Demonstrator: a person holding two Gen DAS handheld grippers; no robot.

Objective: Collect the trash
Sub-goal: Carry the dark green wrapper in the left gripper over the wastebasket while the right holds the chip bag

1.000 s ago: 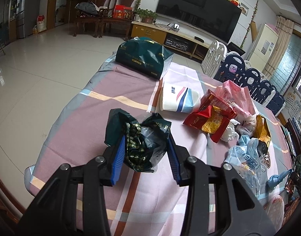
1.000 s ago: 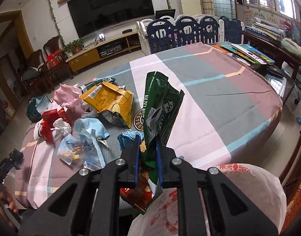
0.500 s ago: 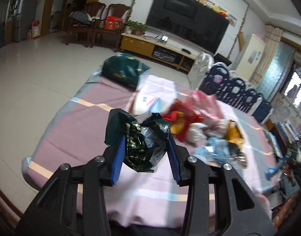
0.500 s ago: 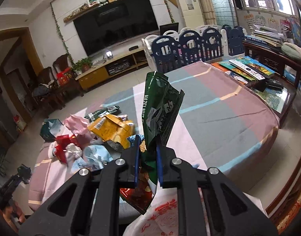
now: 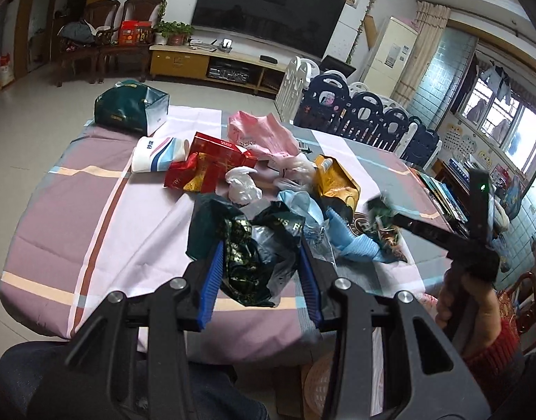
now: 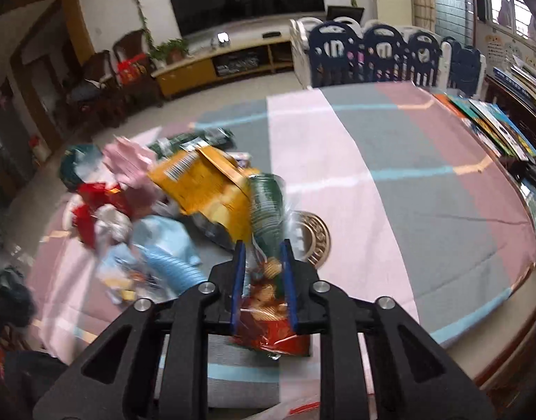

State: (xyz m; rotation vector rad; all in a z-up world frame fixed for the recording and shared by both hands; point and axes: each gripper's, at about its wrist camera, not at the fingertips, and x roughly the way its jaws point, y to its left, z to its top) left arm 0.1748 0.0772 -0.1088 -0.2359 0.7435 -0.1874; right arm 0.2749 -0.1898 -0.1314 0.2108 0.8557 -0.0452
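My left gripper (image 5: 259, 245) is shut on a crumpled dark green and black plastic bag (image 5: 239, 241), held above the near edge of the table (image 5: 92, 210). My right gripper (image 6: 263, 248) hangs over the table's near edge, its jaws opening. A green snack wrapper (image 6: 266, 203) with a red and orange lower end stands loose and blurred between the pads. The left wrist view shows the right gripper (image 5: 381, 210) in a hand (image 5: 471, 301) at the right. The trash pile holds a yellow bag (image 6: 204, 182), a red box (image 5: 215, 161) and a pink bag (image 5: 260, 133).
A dark green gift bag (image 5: 127, 108) and a white and blue tissue pack (image 5: 159, 154) lie at the far left. A gold round disc (image 6: 315, 238) lies by the pile. Books (image 6: 495, 126) line a side table on the right. A play fence (image 5: 355, 108) stands behind.
The right jaws have parted and the green wrapper has slid down between them, now blurred. The left gripper has pulled back and swung right with its dark bag, bringing the right gripper into view.
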